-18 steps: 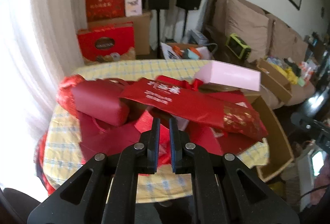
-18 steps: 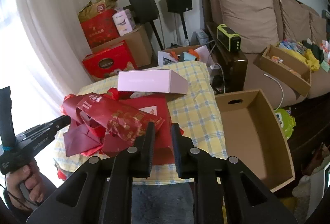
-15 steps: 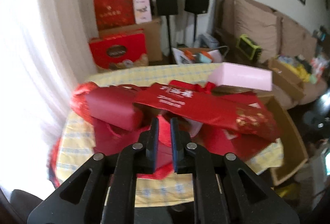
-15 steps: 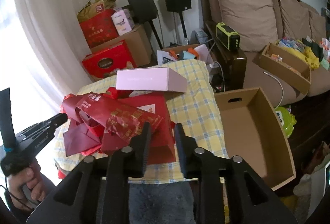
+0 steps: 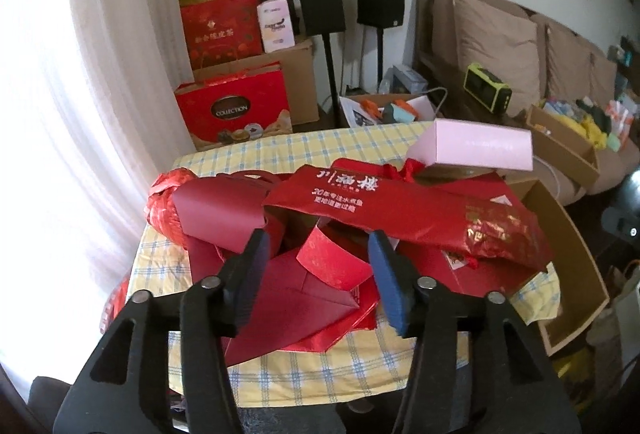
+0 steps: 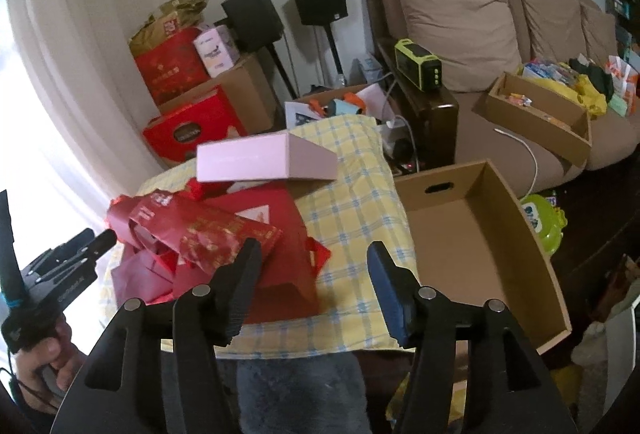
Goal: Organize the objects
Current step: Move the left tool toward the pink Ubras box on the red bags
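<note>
We hold both grippers apart, empty. Left gripper [image 5: 316, 274] hangs just short of the red bag pile [image 5: 360, 230] on the table [image 5: 340, 146], nearer than right gripper [image 6: 312, 282]; long bag [image 5: 400, 206] runs left-right; empty box [image 6: 480, 234] right.

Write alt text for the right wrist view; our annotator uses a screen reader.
Open tongs hover, holding nothing, over a yellow checked table heaped with red bags and a pink box. An empty cardboard box sits to the table's right, a brown sofa behind. At the left edge, a hand holds the other tongs.
</note>
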Demonstrator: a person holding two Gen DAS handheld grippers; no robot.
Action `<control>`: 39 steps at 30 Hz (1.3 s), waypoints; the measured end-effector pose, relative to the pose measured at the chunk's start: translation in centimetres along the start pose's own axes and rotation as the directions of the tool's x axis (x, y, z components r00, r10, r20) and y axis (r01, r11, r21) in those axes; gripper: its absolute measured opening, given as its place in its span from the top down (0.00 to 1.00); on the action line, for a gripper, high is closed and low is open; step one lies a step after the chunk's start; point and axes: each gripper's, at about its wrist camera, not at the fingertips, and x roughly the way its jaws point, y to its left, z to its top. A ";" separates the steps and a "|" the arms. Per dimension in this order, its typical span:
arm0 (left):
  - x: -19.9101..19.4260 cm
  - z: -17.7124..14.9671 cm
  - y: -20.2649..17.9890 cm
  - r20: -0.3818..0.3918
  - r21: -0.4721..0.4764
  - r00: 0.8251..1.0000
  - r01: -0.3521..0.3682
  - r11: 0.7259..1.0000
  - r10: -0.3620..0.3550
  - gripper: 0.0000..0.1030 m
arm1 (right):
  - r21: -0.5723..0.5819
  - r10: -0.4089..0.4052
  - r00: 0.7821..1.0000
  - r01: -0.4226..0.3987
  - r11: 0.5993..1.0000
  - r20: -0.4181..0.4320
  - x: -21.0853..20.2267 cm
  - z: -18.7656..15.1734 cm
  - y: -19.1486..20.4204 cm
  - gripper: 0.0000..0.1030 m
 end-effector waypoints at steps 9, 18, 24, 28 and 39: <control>0.5 0.7 2.2 -0.113 -0.187 0.923 0.343 0.920 -0.367 0.24 | 0.379 0.349 0.937 -0.320 0.868 -0.008 0.9 -0.6 -5.3 0.31; 1.2 4.8 6.4 -0.071 -0.411 0.843 0.462 0.786 -0.533 0.22 | 0.556 0.514 0.857 -0.448 0.700 0.043 1.3 0.9 -7.1 0.20; 1.8 7.9 6.7 -0.041 -0.455 0.844 0.460 0.762 -0.534 0.11 | 0.598 0.567 0.816 -0.512 0.617 0.114 1.5 3.9 -7.3 0.13; 3.9 9.0 4.3 -0.109 -0.458 0.815 0.467 0.757 -0.569 0.11 | 0.682 0.613 0.779 -0.520 0.515 0.132 4.5 4.9 -8.1 0.13; 9.6 9.8 0.4 -0.211 -0.564 0.743 0.438 0.700 -0.635 0.11 | 0.874 0.672 0.729 -0.403 0.270 0.129 11.4 3.5 -10.2 0.13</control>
